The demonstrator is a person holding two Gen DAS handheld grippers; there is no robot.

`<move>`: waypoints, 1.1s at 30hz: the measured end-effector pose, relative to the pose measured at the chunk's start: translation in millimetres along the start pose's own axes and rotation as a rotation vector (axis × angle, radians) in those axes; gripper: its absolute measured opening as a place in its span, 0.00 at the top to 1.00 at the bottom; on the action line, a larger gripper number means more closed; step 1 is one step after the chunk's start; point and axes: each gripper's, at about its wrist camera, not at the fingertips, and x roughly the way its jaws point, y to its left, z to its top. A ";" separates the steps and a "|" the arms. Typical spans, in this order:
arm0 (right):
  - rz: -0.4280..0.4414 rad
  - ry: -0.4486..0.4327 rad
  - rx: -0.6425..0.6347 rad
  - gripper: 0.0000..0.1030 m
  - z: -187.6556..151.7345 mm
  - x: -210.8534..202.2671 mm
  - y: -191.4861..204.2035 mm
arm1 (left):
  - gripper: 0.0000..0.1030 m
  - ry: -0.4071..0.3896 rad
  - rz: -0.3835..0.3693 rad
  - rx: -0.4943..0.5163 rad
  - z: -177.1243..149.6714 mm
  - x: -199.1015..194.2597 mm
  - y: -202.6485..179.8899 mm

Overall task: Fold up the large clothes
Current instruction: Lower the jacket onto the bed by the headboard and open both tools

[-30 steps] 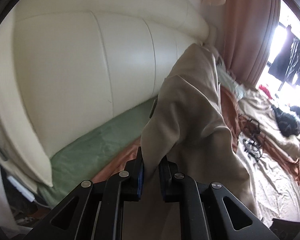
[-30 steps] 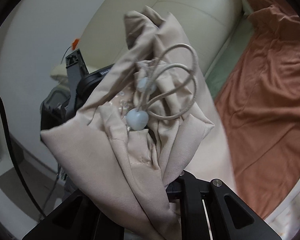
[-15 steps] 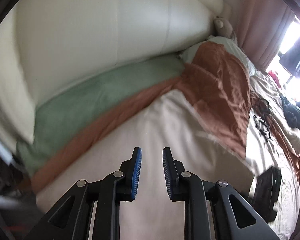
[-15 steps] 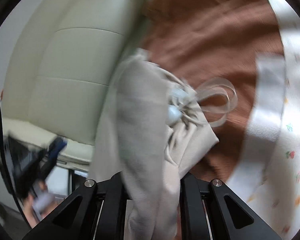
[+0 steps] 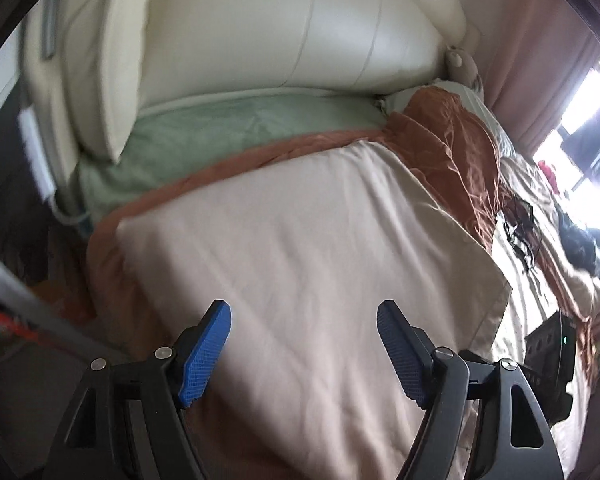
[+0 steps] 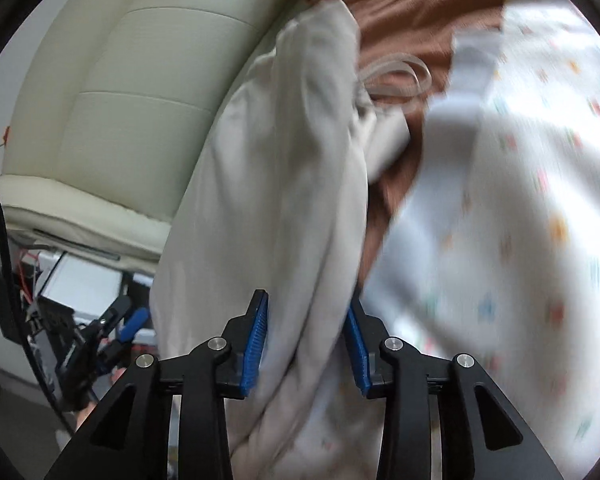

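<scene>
Risk 1: loss of the fold. The right gripper (image 6: 305,342) has its jaws partly apart, with a bunched length of the beige garment (image 6: 276,168) running between them. Whether the pads (image 6: 256,344) press the cloth cannot be told; a gap shows beside the left pad. If the cloth is only draped there, any lift or pull would probably let it slide out and the bundle would drop unevenly.

Risk 2: snagging. A drawstring loop (image 6: 400,76) lies loose on the brown sheet (image 6: 420,4) next to the bunched end. A finger passing through that loop would likely drag the garment out of shape.

Risk 3: creasing. The left gripper (image 5: 304,350) is wide apart and holds nothing; it hangs above the flat part of the garment (image 5: 300,240). Closing here would pinch mid-panel cloth rather than an edge and would probably raise a ridge.

Risk 4: edge overhang. The flat panel lies near the side of the bed, so a pull toward that side could tip it off.

Garment condition: plain beige woven cloth. In the left view it lies spread on the bed, fairly smooth with light wrinkles, over the brown sheet and near the green pillow (image 5: 220,132) and headboard (image 5: 300,24). In the right view one end is gathered into a thick, twisted bundle. Both views show motion blur.
</scene>
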 end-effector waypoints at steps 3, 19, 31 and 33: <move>0.049 0.040 0.025 0.63 -4.5 16.0 -2.8 | 0.26 -0.002 0.017 -0.021 -11.9 -6.6 8.4; -0.079 -0.004 -0.026 0.85 -2.3 23.0 15.2 | 0.38 0.035 -0.005 -0.140 -71.2 0.2 34.7; -0.122 -0.069 -0.071 0.92 9.2 15.0 25.7 | 0.43 0.116 -0.160 -0.247 -81.0 16.5 28.0; -0.137 -0.072 -0.079 0.92 13.3 15.8 27.7 | 0.43 0.131 -0.167 -0.260 -82.9 20.6 25.2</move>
